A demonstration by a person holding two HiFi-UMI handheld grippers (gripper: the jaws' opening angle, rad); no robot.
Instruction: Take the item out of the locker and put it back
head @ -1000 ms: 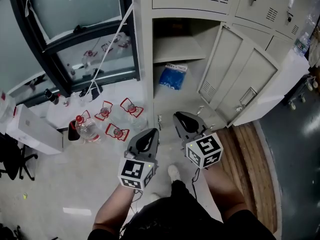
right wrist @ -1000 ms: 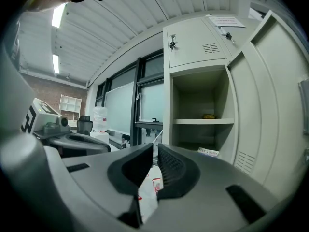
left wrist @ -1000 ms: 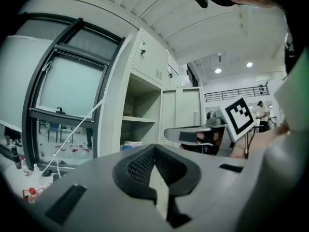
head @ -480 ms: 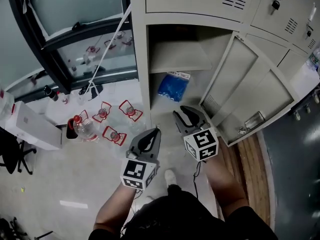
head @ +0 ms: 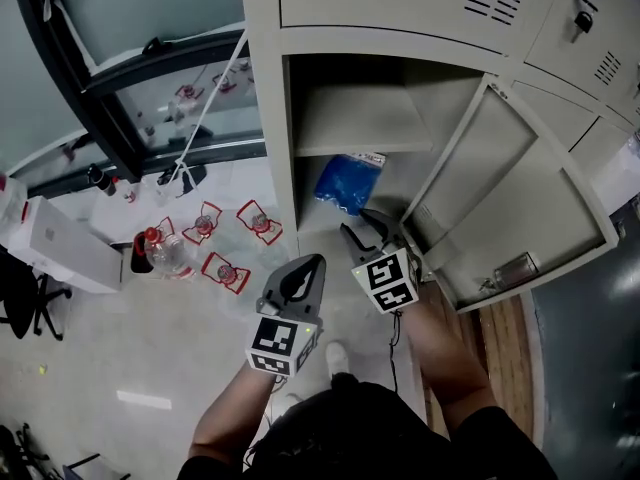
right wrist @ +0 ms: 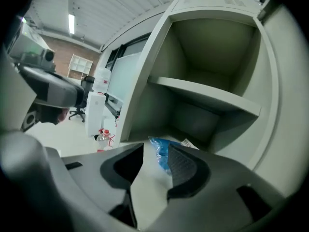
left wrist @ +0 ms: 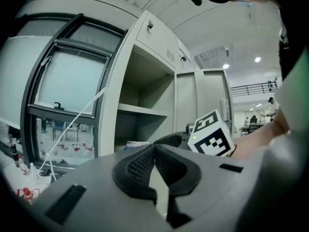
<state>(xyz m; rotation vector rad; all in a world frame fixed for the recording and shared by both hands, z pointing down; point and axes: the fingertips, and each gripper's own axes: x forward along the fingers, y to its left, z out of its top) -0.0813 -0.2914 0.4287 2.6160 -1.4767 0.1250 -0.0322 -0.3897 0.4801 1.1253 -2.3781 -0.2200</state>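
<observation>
A blue plastic bag (head: 343,182) with a white label lies on the floor of the open locker's lower compartment (head: 400,183), under the shelf (head: 350,118). My right gripper (head: 366,230) is at the locker's mouth, just short of the bag. Its jaws have just been opening and now stand open with nothing between them. In the right gripper view the blue bag (right wrist: 161,152) shows through the gap, a little beyond the fingertips (right wrist: 186,166). My left gripper (head: 312,262) hangs lower left, outside the locker, shut and empty. Its pads (left wrist: 145,163) meet in the left gripper view.
The locker door (head: 510,198) stands swung open on the right. Closed lockers (head: 590,28) continue to the right. Several bottles and red-framed holders (head: 215,248) stand on the floor at the left, beside a white box (head: 60,248) and a dark window frame (head: 110,118).
Both grippers have moved forward towards the locker. The right gripper's jaws have gone from nearly shut to wide open and it has rolled. The locker now fills more of the view.
</observation>
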